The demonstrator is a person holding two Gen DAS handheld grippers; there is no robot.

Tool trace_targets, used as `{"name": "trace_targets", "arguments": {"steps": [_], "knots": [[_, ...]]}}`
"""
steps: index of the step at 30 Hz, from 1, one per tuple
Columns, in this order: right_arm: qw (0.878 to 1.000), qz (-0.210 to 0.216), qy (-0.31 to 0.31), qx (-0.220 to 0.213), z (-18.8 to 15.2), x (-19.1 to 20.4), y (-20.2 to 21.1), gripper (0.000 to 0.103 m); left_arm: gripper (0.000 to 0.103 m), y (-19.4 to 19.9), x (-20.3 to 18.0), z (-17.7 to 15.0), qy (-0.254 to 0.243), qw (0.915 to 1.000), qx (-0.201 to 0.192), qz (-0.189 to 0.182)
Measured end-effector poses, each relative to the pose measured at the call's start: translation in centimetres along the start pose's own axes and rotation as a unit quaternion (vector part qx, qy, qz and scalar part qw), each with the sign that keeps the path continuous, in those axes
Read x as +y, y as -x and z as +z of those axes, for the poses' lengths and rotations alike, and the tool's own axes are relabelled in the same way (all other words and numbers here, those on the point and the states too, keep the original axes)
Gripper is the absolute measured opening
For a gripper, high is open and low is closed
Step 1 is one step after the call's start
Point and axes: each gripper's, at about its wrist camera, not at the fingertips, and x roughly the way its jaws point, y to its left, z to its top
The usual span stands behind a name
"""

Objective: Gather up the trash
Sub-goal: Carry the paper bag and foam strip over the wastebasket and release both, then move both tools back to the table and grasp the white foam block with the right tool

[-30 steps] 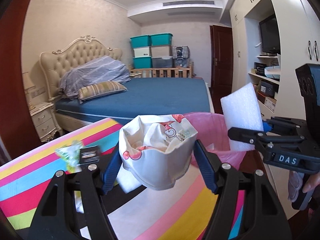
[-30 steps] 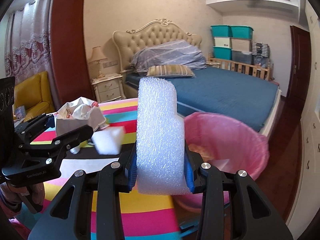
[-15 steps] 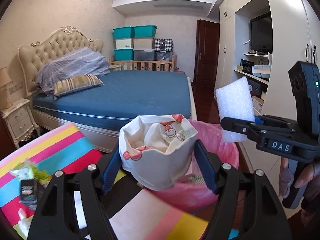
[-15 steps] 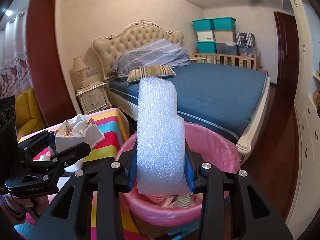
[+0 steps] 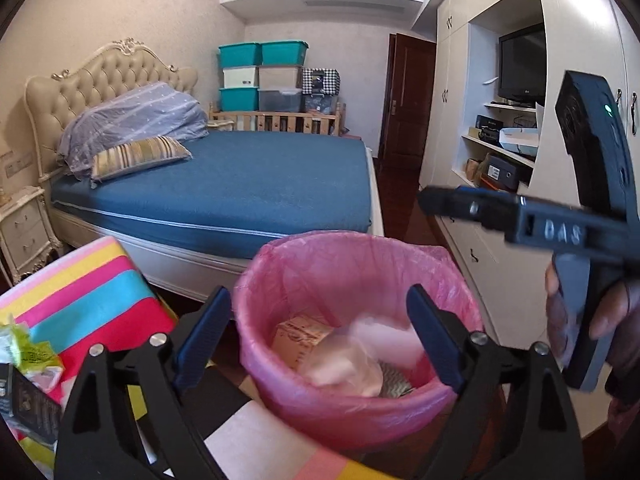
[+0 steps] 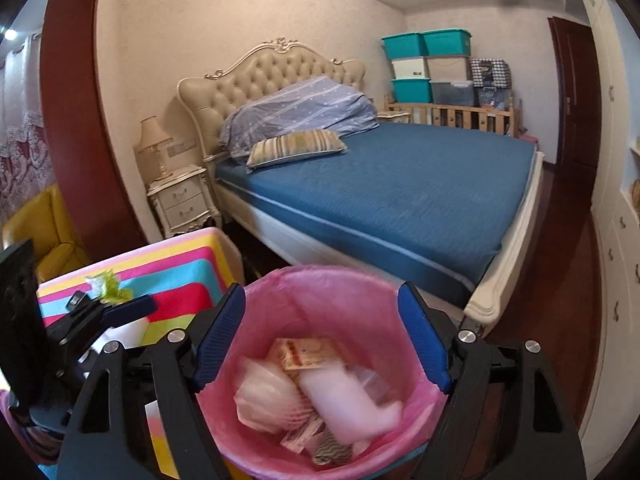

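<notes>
A bin with a pink liner [image 5: 352, 276] [image 6: 320, 280] stands on the floor beside the striped table. My left gripper [image 5: 316, 340] is open and empty just above the bin. My right gripper [image 6: 322, 338] is open and empty over it too; it also shows from the side in the left wrist view [image 5: 440, 200]. Inside the bin lie the white paper cup [image 6: 268, 400] [image 5: 340, 364], the white foam piece [image 6: 348, 400], a tan printed wrapper [image 6: 308, 352] and other scraps. A green-and-white wrapper [image 5: 28, 352] [image 6: 106, 282] and a small black packet [image 5: 28, 404] lie on the table.
The striped table [image 5: 92, 292] [image 6: 180, 280] is at the left, next to the bin. A blue bed [image 5: 240, 184] stands behind the bin, with a nightstand [image 6: 184, 200] at its left. White cupboards [image 5: 480, 160] run along the right wall.
Both grippers have opened over the bin. The paper cup has left the left gripper and the foam piece the right one; both now lie in the bin.
</notes>
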Motion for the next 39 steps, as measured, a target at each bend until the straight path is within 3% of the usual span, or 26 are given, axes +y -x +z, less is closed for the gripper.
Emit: {"name": "trace_targets", "arguments": {"steps": [5,12,19,26,33,39], "knots": [[1.000,0.008,-0.008,-0.016,-0.3,0.3,1.9,0.075,0.097,3.3,1.2,-0.6,0.007,0.9993,-0.026,0.025],[1.000,0.021,0.004,-0.006,-1.8,3.3,2.8,0.075,0.098,8.6,3.7,-2.0,0.023,0.9965,-0.041,0.069],[0.998,0.050,0.032,0.008,-4.0,9.6,1.5,0.076,0.098,13.8,7.1,-4.9,0.035,0.9896,-0.037,0.135],[0.994,0.084,0.048,0.047,-6.2,15.7,-1.8,0.076,0.098,17.5,12.4,-7.1,0.038,0.9767,-0.019,0.210],[0.988,0.105,0.079,0.085,-8.6,21.2,-3.7,0.076,0.098,19.1,16.4,-9.1,0.077,0.9699,0.003,0.231],[0.985,0.107,0.096,0.100,-9.1,24.1,-4.7,0.076,0.098,19.8,17.0,-9.6,0.085,0.9689,0.000,0.233]]}}
